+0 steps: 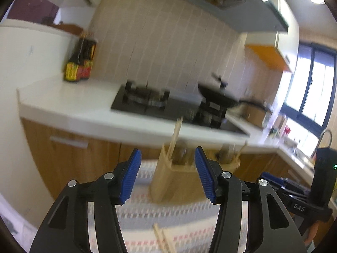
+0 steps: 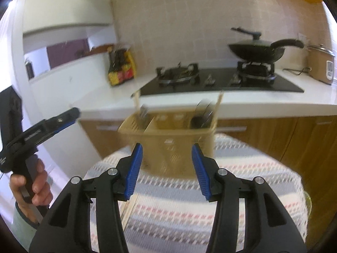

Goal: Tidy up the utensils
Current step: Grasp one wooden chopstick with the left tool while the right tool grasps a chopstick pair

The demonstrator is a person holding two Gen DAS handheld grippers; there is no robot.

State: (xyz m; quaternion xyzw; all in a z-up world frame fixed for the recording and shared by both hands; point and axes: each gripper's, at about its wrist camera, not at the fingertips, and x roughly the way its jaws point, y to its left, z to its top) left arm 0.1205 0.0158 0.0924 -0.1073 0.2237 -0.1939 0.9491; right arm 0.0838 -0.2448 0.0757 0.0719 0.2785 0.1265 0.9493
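Beige slotted utensil caddy (image 2: 168, 139) waits mid-frame on the striped cloth (image 2: 242, 168); left gripper (image 1: 167, 175) and right gripper (image 2: 166, 168) hang empty, jaws parted, seemingly readying for loose chopsticks (image 1: 163, 239) lying lower-centre.

We see a beige tiled wall (image 2: 179, 21), a white countertop (image 1: 69, 103) over wooden cabinets (image 1: 69, 160), a black gas hob (image 2: 221, 84), a grey range hood (image 1: 221, 6), a bright dark-framed window (image 1: 311, 80) on the right

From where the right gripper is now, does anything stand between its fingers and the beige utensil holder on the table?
Nothing visible does. The right gripper is open and empty, and only bare striped tablecloth lies between it and the utensil holder. The loose chopsticks lie lower left of that path.
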